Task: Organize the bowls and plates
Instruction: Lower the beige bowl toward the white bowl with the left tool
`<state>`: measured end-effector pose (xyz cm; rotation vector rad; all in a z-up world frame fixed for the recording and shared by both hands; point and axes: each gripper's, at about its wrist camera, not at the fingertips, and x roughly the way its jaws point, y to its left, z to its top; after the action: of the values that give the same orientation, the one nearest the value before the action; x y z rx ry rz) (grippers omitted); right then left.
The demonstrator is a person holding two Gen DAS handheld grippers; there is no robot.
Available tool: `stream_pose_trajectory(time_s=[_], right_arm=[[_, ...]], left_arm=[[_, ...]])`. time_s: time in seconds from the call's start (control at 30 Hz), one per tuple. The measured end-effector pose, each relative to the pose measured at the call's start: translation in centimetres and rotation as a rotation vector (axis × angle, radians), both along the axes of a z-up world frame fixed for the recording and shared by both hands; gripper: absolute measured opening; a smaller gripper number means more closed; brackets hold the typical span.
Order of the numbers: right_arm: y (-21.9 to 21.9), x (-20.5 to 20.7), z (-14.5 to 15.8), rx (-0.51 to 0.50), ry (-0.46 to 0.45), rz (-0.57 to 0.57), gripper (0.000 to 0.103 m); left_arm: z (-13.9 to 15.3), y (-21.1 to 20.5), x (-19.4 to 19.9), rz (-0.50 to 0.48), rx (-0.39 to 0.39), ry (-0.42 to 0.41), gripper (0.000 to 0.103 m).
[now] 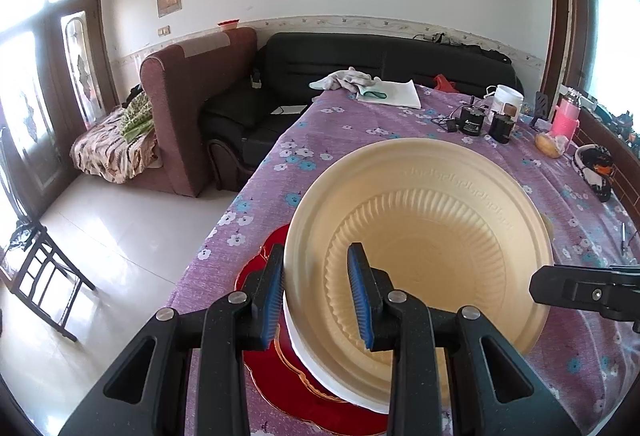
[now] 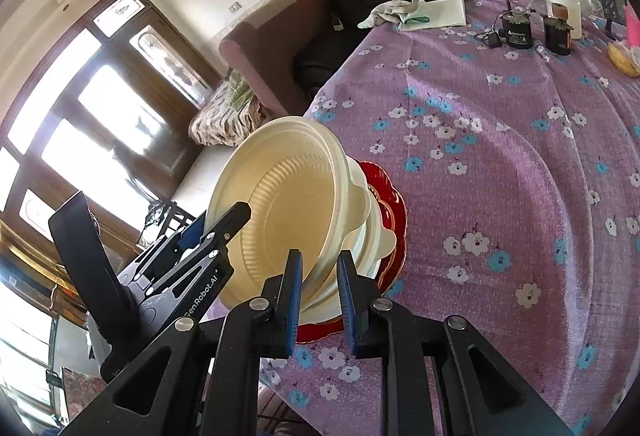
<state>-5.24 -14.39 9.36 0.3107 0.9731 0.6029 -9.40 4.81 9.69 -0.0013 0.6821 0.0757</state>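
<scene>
Left gripper and right gripper each clamp opposite sides of the cream bowl's rim, holding it tilted over a white bowl on the red plate near the tabletop edge.

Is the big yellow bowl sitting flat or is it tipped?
Tipped. The cream bowl leans with its opening facing sideways, resting over the white bowl on the red plate.
</scene>
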Motion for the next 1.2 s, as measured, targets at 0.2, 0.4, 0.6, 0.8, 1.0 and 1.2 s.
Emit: stream_pose_trajectory(time_s=[0.2, 0.4, 0.6, 0.8, 1.0, 1.2], right_arm=[[0.2, 0.1, -0.5, -0.007, 0.009, -0.002, 0.020], [0.2, 0.2, -0.8, -0.010, 0.011, -0.003, 0.020], [0.3, 0.3, -0.9, -0.014, 0.013, -0.005, 0.020], [0.3, 0.3, -1.0, -0.015, 0.016, -0.005, 0.020], [0.4, 0.3, -1.0, -0.017, 0.015, -0.005, 0.020], [0.5, 0.3, -1.1, -0.022, 0.011, -0.002, 0.021]], left_arm=[[-0.4, -0.4, 0.2, 0.010, 0.029, 0.000, 0.029], [-0.7, -0.7, 0.2, 0.018, 0.056, -0.006, 0.029], [-0.9, -0.8, 0.3, 0.021, 0.064, -0.006, 0.029], [-1.0, -0.7, 0.1, 0.023, 0.072, -0.007, 0.029], [-1.2, -0.6, -0.1, 0.029, 0.086, -0.012, 0.029], [-1.2, -0.6, -0.1, 0.029, 0.087, -0.012, 0.029]])
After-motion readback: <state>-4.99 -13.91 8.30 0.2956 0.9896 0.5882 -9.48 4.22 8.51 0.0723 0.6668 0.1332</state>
